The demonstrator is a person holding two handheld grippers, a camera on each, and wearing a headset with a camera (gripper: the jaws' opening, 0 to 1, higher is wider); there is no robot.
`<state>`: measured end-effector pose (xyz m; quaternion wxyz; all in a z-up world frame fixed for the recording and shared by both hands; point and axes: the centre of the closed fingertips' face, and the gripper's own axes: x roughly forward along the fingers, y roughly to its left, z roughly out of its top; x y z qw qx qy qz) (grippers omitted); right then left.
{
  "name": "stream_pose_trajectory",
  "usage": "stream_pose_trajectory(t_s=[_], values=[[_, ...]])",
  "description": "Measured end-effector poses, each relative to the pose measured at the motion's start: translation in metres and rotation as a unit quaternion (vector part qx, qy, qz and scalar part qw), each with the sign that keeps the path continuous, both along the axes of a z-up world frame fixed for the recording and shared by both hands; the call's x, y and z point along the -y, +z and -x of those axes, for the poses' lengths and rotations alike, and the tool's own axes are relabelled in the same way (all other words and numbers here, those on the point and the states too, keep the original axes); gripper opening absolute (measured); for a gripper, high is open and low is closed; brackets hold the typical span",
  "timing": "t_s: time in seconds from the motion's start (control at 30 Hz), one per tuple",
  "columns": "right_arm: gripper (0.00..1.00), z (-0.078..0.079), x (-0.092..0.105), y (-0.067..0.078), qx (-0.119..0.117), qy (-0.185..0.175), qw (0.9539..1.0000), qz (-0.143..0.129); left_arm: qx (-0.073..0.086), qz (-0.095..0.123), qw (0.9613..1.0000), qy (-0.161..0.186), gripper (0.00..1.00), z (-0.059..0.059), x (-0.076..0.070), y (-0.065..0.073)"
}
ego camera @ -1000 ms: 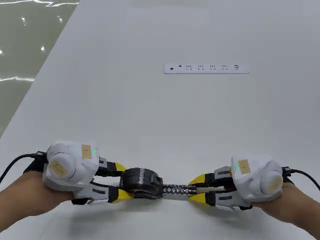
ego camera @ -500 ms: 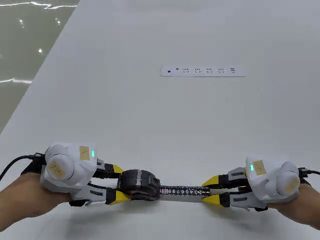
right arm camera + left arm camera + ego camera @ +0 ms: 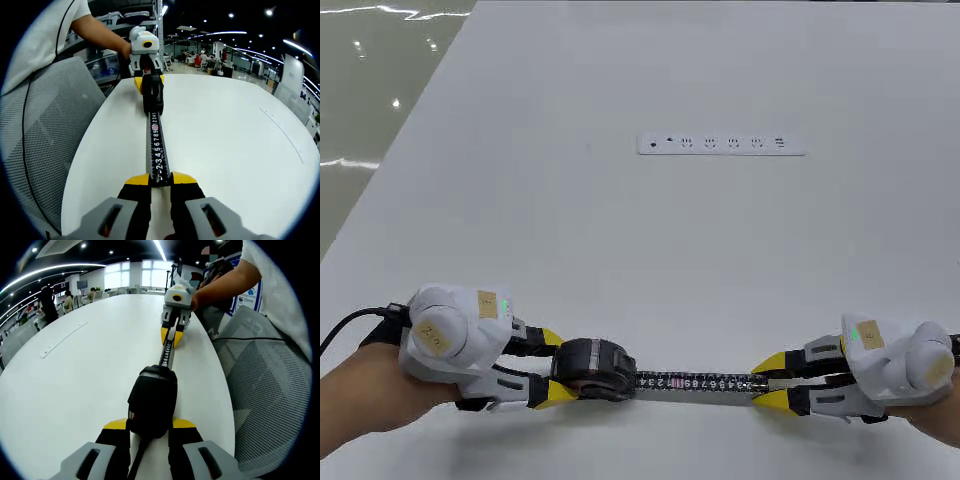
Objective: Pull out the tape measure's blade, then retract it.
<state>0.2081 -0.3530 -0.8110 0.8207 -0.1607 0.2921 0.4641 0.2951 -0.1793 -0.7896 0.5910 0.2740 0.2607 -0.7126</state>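
Left gripper (image 3: 560,366), head view: is clenching the black tape measure (image 3: 595,368) at the near edge of the white table (image 3: 620,240), while the right gripper (image 3: 768,381) is pinching the tip of the blade (image 3: 695,383); the blade is stretching level between them, and a power strip (image 3: 720,144) is lying well apart at the far side. Left gripper view: yellow jaws are squeezing the tape measure on both flanks, the blade running ahead to the other gripper. Right gripper view: jaws are clamping the blade's end, the numbered scale leading back to the tape measure. Progress, as judged: the pull-out is partly done, further extension is possibly remaining, and retraction is not yet begun.
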Motion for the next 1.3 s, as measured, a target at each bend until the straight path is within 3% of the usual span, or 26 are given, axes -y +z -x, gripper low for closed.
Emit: stream_pose_trajectory(t_s=[1.3], values=[[0.11, 0.044, 0.081, 0.0, -0.027, -0.054, 0.9974, 0.039, 0.001, -0.006, 1.0, -0.003, 0.26, 0.0, 0.002, -0.001]])
